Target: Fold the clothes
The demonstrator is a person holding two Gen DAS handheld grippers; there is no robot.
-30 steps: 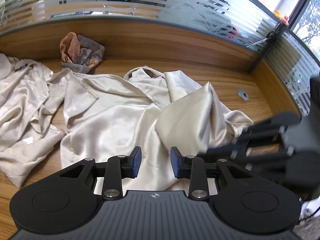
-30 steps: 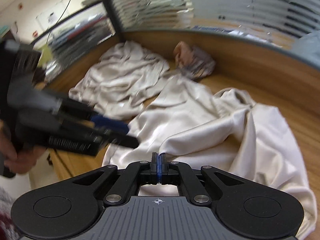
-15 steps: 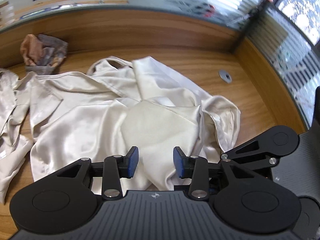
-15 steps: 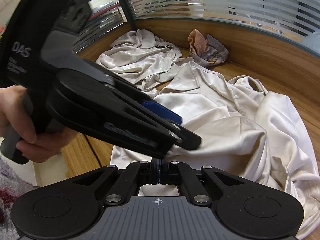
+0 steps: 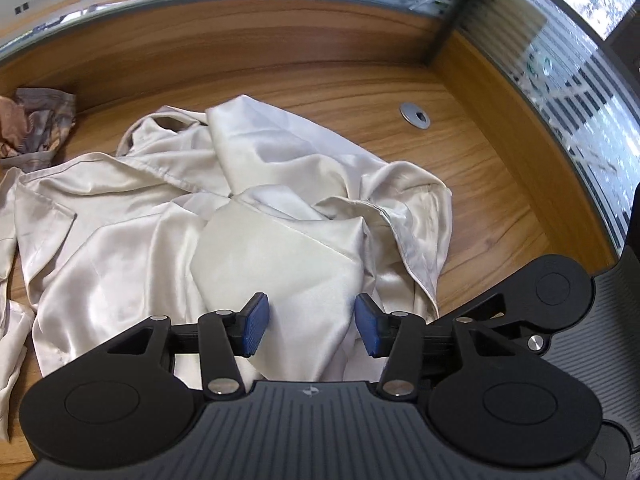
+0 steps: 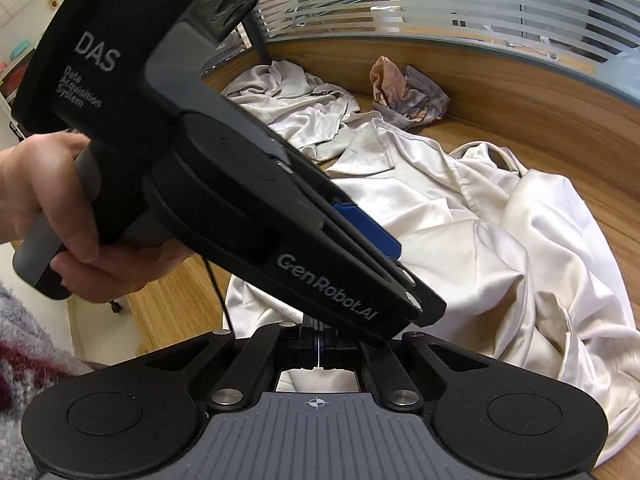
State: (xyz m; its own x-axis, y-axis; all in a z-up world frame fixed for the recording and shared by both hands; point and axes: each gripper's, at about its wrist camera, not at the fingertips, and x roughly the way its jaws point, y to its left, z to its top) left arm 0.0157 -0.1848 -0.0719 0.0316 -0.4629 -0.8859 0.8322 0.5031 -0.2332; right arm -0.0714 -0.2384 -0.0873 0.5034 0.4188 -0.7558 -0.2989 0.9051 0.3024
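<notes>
Cream satin garment crumpled mid-tabletop, folded flap toward near edge. Left gripper jaws just been widening, pads clear of flap lying between them. Right gripper clenched on garment hem at near edge. Second cream garment and brown crumpled cloth near far edge.

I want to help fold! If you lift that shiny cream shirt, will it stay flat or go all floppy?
Probably floppy: the cream satin shirt already lies in soft, drooping folds. Its glossy sheen suggests that it could slip off the wooden desk easily.
</notes>
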